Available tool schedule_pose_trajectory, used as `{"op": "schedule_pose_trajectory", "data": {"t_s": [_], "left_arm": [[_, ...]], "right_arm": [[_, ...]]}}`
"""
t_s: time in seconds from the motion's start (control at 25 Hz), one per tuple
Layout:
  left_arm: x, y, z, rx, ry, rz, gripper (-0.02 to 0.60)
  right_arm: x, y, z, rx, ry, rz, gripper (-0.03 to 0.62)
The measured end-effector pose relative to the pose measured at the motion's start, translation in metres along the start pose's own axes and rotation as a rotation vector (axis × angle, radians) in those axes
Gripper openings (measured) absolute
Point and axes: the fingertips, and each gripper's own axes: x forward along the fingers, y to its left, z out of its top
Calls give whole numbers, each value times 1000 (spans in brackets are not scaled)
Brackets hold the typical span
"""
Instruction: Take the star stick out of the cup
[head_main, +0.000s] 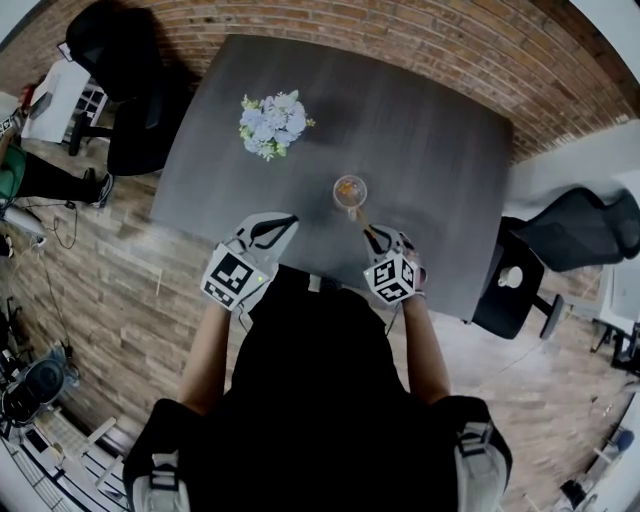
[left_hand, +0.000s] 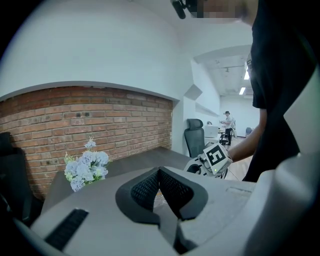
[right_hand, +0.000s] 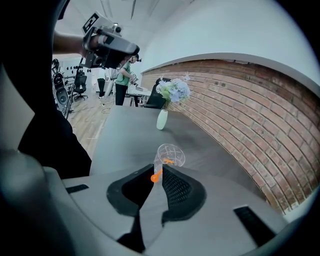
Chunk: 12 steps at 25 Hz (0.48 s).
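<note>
A clear cup (head_main: 350, 189) stands near the middle of the dark grey table (head_main: 440, 150). An orange star stick (head_main: 360, 217) leans out of the cup toward me. In the right gripper view the cup (right_hand: 170, 154) is just beyond the jaws and tilts slightly. My right gripper (right_hand: 156, 170) is shut on the stick's near orange end (right_hand: 155, 175), while the stick's far end is still inside the cup. In the head view the right gripper (head_main: 375, 235) is just below and right of the cup. My left gripper (head_main: 280, 222) hovers to the cup's left, shut and empty (left_hand: 159, 172).
A bunch of pale blue flowers (head_main: 272, 125) in a white vase (right_hand: 162, 120) stands at the table's back left. Black office chairs (head_main: 130, 90) (head_main: 560, 250) flank the table. A brick wall (right_hand: 240, 105) runs behind it. The table's near edge is under my hands.
</note>
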Motion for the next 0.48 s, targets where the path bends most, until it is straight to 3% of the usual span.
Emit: {"op": "schedule_pose_trajectory", "data": {"t_s": [0.48], "left_arm": [[-8,5,-9,-29,14,24,2]], "right_arm": [[11,-6,2,79,-18,-9,28]]}}
